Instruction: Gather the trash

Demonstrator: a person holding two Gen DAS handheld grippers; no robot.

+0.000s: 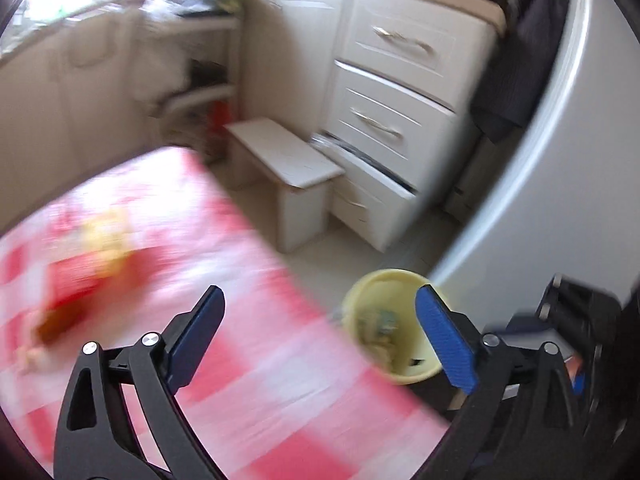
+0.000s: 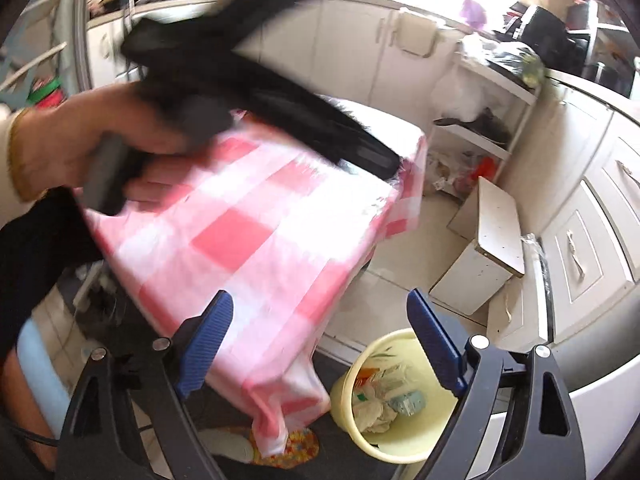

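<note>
A yellow bin (image 1: 384, 275) stands on the floor by the table corner, with crumpled paper and wrappers (image 2: 384, 400) inside. In the left wrist view, blurred red and yellow wrappers (image 1: 88, 272) lie on the pink checked tablecloth (image 1: 248, 360). My left gripper (image 1: 318, 300) is open over the table's edge with nothing between its blue pads; its right pad overlaps the bin. My right gripper (image 2: 320, 300) is open and empty above the table corner and the bin (image 2: 360, 440). A hand (image 2: 60, 148) holds the blurred black left tool over the cloth (image 2: 240, 240).
A white stool (image 1: 280, 152) stands on the tiled floor beside white drawers (image 1: 392, 80). A large white appliance (image 1: 540, 160) rises at the right. A flowered slipper (image 2: 292, 444) lies under the table corner. An open shelf (image 2: 472, 136) holds clutter.
</note>
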